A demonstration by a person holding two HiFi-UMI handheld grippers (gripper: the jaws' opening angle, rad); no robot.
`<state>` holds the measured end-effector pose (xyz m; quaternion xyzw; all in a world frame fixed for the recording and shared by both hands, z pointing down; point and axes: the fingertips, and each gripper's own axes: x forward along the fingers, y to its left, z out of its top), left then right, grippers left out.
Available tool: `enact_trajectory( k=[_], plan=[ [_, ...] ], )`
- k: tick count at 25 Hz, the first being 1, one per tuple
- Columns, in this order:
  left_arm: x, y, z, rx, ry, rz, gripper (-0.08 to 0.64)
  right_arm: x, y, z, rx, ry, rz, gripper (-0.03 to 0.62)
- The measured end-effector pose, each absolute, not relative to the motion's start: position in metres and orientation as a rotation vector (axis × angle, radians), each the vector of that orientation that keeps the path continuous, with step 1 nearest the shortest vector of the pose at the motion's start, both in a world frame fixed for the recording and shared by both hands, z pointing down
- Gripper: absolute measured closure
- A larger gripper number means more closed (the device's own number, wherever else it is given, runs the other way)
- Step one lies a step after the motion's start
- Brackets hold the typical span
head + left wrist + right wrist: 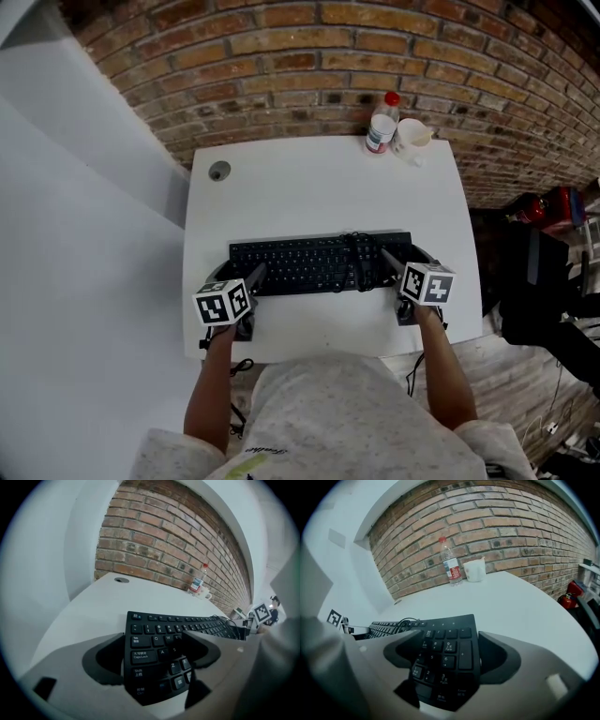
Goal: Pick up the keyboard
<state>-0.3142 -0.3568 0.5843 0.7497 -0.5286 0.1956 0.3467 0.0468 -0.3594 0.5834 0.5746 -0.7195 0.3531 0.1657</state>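
A black keyboard (319, 262) lies flat on the white table (309, 178), near its front edge. My left gripper (239, 274) is at the keyboard's left end. In the left gripper view the keyboard's (154, 639) left end lies between the open jaws of that gripper (152, 641), one jaw beside the edge and the other over the letter keys. My right gripper (408, 261) is at the right end. There the number pad (445, 648) sits between the wide jaws of the right gripper (449, 641). I see neither pair of pads pressing on the keyboard.
A plastic bottle (382, 124) with a red cap and a white cup (412, 138) stand at the table's back right by the brick wall. A black cable (356, 258) crosses the keyboard. A cable hole (219, 171) is at the back left. The person's body is close to the front edge.
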Motion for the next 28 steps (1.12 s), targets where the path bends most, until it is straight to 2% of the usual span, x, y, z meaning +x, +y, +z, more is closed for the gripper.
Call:
enact_trajectory(
  k=[17,28],
  plan=[
    [-0.313,-0.355,0.564,1.974,-1.455,0.463,0.190,0.051,-0.353,0.572,1.663,-2.077,1.000,0.213],
    [-0.312,-0.373,0.463,2.134,-1.583,0.256,0.190,0.050,-0.372,0.468,1.758,-2.276,0.766,0.215]
  ],
)
